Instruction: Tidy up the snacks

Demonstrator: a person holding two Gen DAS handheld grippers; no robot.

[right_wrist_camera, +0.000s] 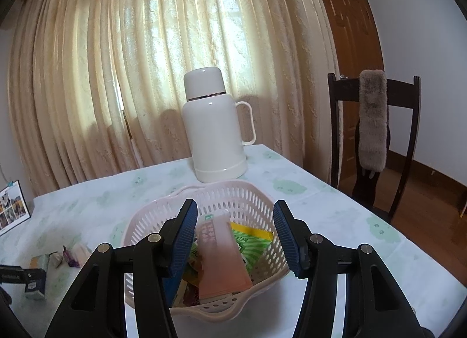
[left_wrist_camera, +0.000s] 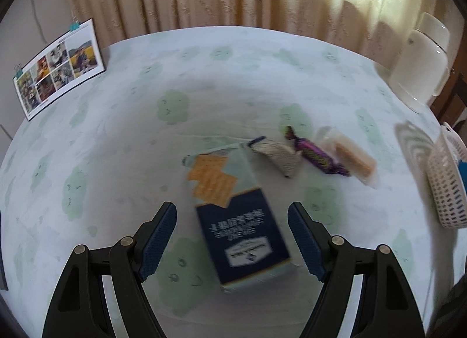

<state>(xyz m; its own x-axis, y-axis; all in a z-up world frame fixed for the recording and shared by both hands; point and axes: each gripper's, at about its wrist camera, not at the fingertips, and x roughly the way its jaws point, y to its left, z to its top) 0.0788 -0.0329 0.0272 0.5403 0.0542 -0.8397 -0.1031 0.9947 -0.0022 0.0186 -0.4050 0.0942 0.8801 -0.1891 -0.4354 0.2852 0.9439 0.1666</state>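
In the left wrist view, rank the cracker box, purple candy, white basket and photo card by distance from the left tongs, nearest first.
1. Cracker box: lying between the open left tongs, not gripped.
2. Purple candy: ahead and right, between two other small snacks.
3. White basket: far right edge.
4. Photo card: far left, standing by the wall.
The basket and card are close to call.

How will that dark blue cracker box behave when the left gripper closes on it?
The cracker box looks like rigid cardboard, so it probably holds shape. Lying flat, it seems unlikely to roll or tip. Probably light; the left gripper is open, straddling it.
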